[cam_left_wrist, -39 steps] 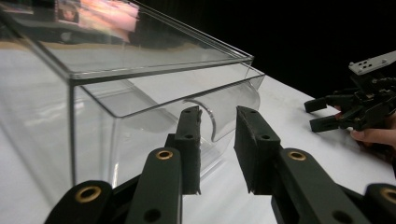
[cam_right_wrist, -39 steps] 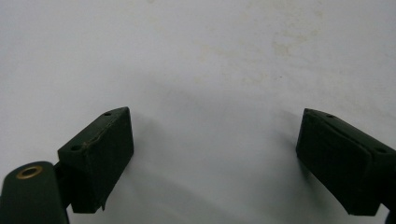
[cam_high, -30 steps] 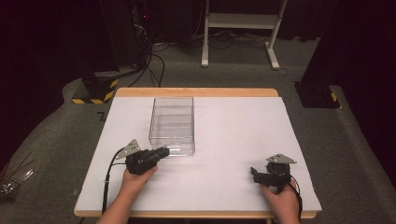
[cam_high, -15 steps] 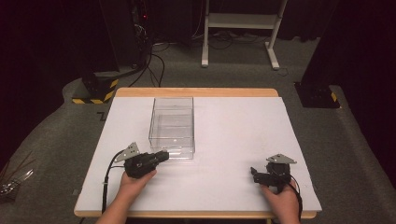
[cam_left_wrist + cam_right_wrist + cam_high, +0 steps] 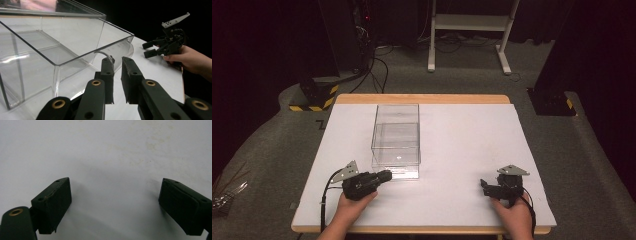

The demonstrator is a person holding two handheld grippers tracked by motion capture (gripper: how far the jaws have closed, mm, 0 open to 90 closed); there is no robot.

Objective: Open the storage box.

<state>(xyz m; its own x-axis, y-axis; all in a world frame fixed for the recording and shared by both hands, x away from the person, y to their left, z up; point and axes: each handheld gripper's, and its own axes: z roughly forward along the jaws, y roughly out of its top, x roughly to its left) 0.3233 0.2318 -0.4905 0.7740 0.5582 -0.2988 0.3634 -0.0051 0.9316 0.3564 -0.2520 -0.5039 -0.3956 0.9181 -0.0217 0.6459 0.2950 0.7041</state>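
A clear, empty plastic box (image 5: 395, 135) stands left of centre on the white table (image 5: 467, 135). My left gripper (image 5: 384, 176) lies low on the table just in front of the box's near edge, pointing right. In the left gripper view its jaws (image 5: 117, 60) stand only a narrow gap apart with nothing between them, and the box's curved front wall (image 5: 117, 50) is just beyond their tips. My right gripper (image 5: 483, 184) rests near the table's front right, pointing left, also visible as a far gripper (image 5: 147, 48) held by a hand. Its jaws (image 5: 115, 192) are wide open over bare table.
The table's wooden rim (image 5: 422, 98) runs along the far side. On the floor beyond are a white stand's legs (image 5: 467, 22), cables (image 5: 379, 67) and a black base with yellow-black stripes (image 5: 314, 95).
My left gripper has drawn back from the box's near left corner toward the front edge and now points more to the right. The right gripper has stayed put.
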